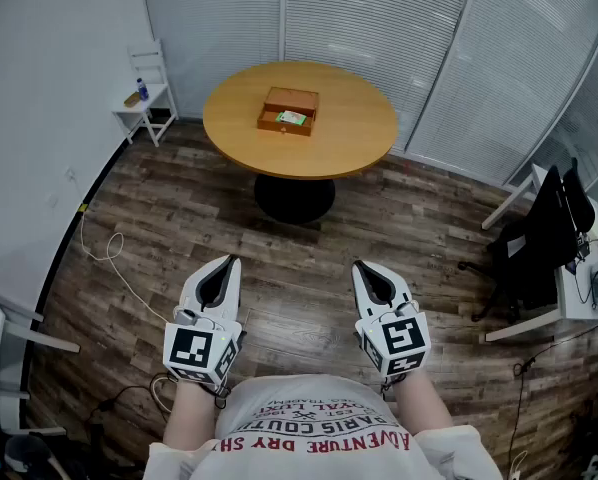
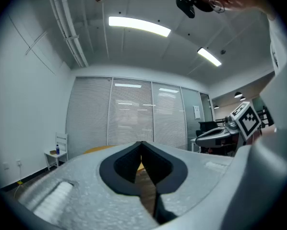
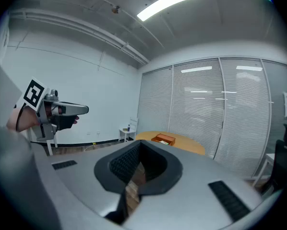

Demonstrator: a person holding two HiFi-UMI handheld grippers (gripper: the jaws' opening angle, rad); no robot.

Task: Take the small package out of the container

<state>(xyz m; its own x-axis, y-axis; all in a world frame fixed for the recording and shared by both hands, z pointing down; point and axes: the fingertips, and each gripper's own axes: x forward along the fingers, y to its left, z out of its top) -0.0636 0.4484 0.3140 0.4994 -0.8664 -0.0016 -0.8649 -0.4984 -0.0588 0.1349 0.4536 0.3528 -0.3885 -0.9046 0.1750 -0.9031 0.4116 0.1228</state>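
The left gripper (image 1: 231, 262) and the right gripper (image 1: 360, 266) are held side by side, close to the body, above a shirt (image 1: 314, 430) with red print. Both are pointed across the wood floor (image 1: 179, 218) toward a round table (image 1: 339, 158), from which they are kept well apart.

In the left gripper view the jaws are seen closed, tips meeting, with nothing between them. In the right gripper view the jaws are likewise brought fully together and nothing is gripped; the left gripper is seen at that view's left edge.

A wooden container (image 1: 291, 99) is set near the middle of the table. Its open part is turned toward the person, and the package (image 1: 292, 118), green and white, is seen lying inside it, untouched. The container is also made out in the right gripper view, small, on the table beyond the jaws.

A white chair (image 1: 151, 63) is placed by the wall to the left of the table, and a blue bottle (image 1: 141, 88) is stood on its seat. A pale cable (image 1: 107, 256) is trailed across the floor at the left. A black chair (image 1: 544, 230) and a desk (image 1: 569, 313) are seen at the right, and the far walls are covered by closed blinds (image 1: 379, 18).
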